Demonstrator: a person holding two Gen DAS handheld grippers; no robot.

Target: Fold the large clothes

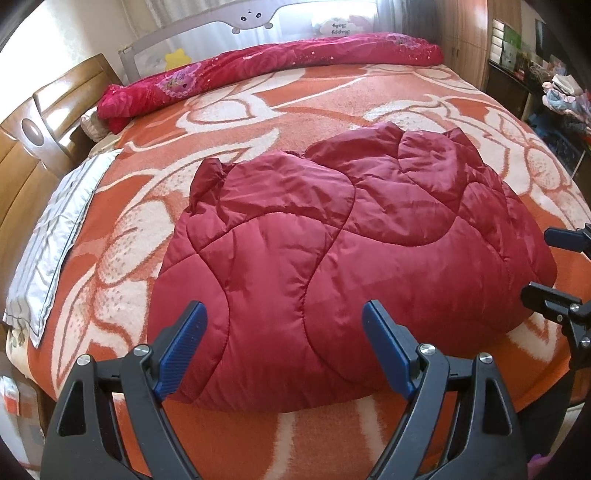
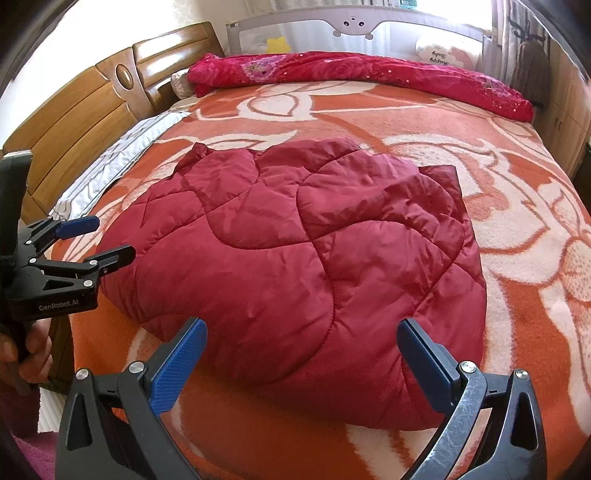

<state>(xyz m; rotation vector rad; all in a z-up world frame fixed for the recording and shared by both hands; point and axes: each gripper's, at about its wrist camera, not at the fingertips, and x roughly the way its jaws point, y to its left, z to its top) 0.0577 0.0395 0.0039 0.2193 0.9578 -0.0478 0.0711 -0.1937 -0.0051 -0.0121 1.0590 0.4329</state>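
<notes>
A dark red quilted padded garment [image 1: 332, 251] lies in a folded, puffy bundle on the orange and cream bed blanket [image 1: 258, 122]. It also shows in the right wrist view [image 2: 295, 258]. My left gripper [image 1: 284, 310] is open and empty, hovering above the bundle's near edge. It also shows at the left of the right wrist view [image 2: 107, 240], open beside the bundle's left edge. My right gripper [image 2: 303, 328] is open and empty over the bundle's near right part. It appears at the right edge of the left wrist view [image 1: 539, 262], open.
A rolled red floral quilt [image 1: 266, 70] lies along the far side of the bed. A grey-white pillowcase [image 1: 55, 240] lies at the left edge. A wooden headboard [image 2: 85, 110] stands left, a grey bed rail [image 2: 354, 29] behind. Cluttered shelves [image 1: 554, 92] stand at right.
</notes>
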